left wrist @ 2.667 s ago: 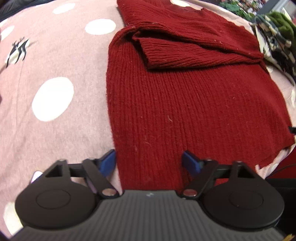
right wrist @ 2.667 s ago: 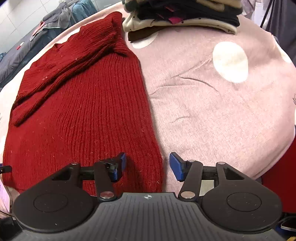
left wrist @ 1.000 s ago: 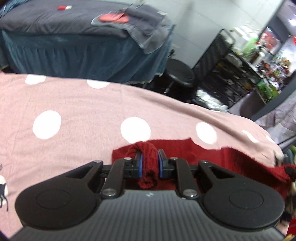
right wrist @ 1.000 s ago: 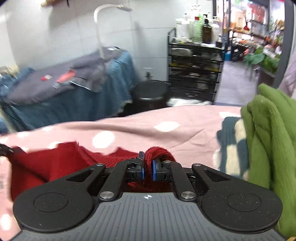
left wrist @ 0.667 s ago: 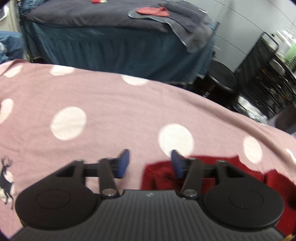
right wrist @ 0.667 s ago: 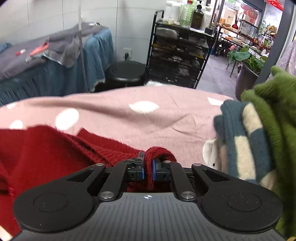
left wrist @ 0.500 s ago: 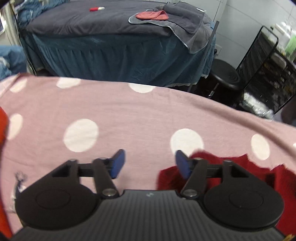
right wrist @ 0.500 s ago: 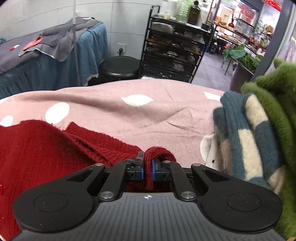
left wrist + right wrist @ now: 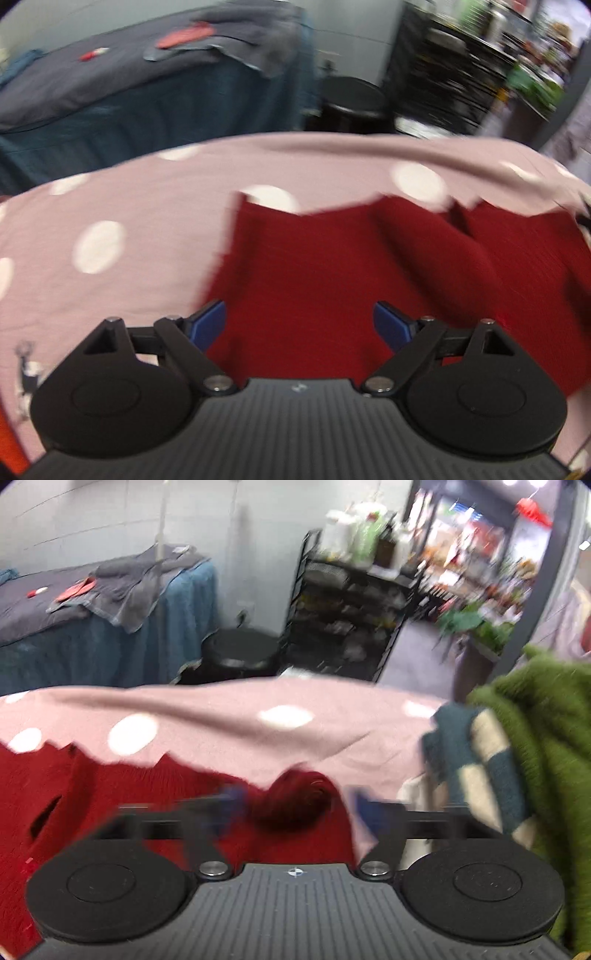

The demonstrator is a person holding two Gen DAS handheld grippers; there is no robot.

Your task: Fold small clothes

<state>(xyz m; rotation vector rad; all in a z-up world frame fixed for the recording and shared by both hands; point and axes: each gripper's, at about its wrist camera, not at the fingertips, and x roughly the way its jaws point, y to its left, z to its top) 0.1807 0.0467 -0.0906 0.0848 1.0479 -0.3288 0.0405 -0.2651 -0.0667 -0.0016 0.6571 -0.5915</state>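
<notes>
A dark red knit sweater lies folded over on the pink polka-dot cover. My left gripper hovers above its near left part, jaws opening wide, blue pads clear of the knit. In the right wrist view the same red sweater spreads to the left, with a bunched red corner sitting loose between my right gripper's blurred jaws, which are opening and no longer press it.
A pile of clothes, a green knit and a teal-and-cream striped piece, sits close on the right. Beyond the bed's far edge stand a blue-draped table, a black stool and a black shelf rack.
Both grippers let go of the red sweater's folded edge, the left first, then the right. The left gripper swung right, over the sweater.
</notes>
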